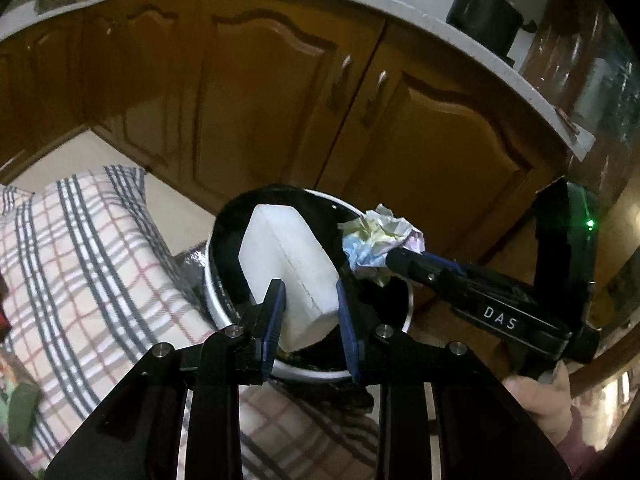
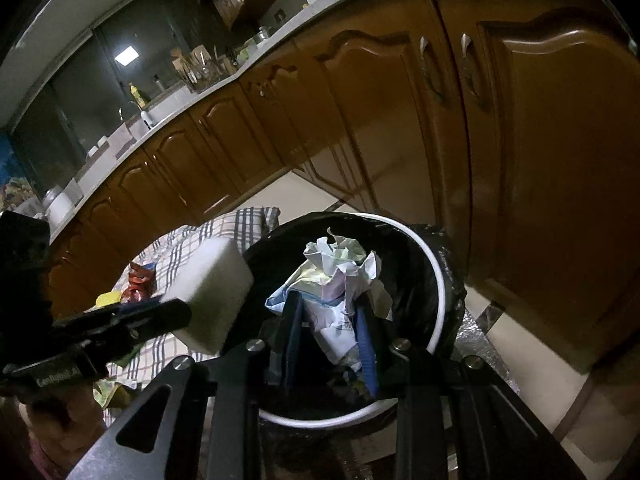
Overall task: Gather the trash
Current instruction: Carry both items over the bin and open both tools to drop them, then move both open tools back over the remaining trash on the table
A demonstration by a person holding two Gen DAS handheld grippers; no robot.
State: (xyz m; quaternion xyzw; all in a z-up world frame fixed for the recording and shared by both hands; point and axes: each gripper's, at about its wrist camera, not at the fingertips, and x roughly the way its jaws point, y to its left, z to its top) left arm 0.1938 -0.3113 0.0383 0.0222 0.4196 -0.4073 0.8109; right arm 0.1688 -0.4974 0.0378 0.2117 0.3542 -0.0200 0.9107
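Note:
My left gripper is shut on a white foam block and holds it over the white-rimmed bin lined with a black bag. My right gripper is shut on a crumpled ball of pale coloured paper and holds it above the same bin. In the left wrist view the right gripper comes in from the right with the paper ball over the bin's far rim. In the right wrist view the left gripper holds the foam block at the bin's left edge.
A checked cloth covers the surface left of the bin, with a red wrapper and a yellow scrap on it. Brown kitchen cabinets stand close behind, under a grey countertop with a black pot.

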